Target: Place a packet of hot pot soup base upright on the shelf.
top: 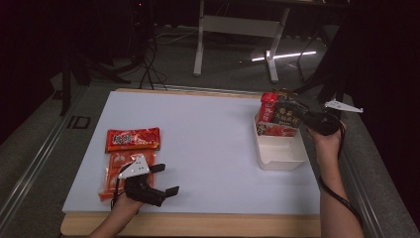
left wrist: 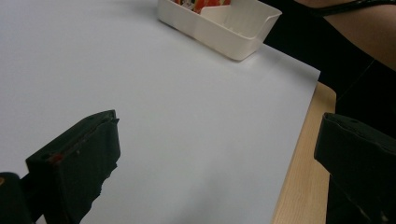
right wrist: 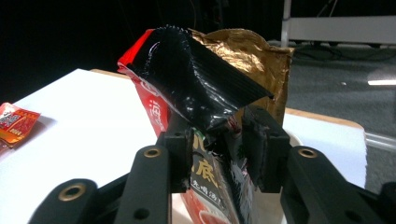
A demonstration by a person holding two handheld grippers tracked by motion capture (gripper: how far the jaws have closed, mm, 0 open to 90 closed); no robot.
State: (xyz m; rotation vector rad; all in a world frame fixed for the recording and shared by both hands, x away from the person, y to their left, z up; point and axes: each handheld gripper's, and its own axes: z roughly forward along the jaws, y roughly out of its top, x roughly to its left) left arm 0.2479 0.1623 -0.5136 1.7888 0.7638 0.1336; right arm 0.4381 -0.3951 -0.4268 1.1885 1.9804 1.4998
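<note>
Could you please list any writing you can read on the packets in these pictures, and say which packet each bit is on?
"底": a yellow character on the black packet between the right gripper fingers; the smaller print below it is blurred.
Red packet on the table: white characters, too blurred to read.
Red packet in the white bin: print too small to read.

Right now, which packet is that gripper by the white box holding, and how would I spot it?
Find the white box at the table's right side. Packets stand in its far end, and the right gripper has its jaws around one of them: the black packet. Its neighbours are a red packet and a gold packet; the black one is crumpled and shiny.
</note>
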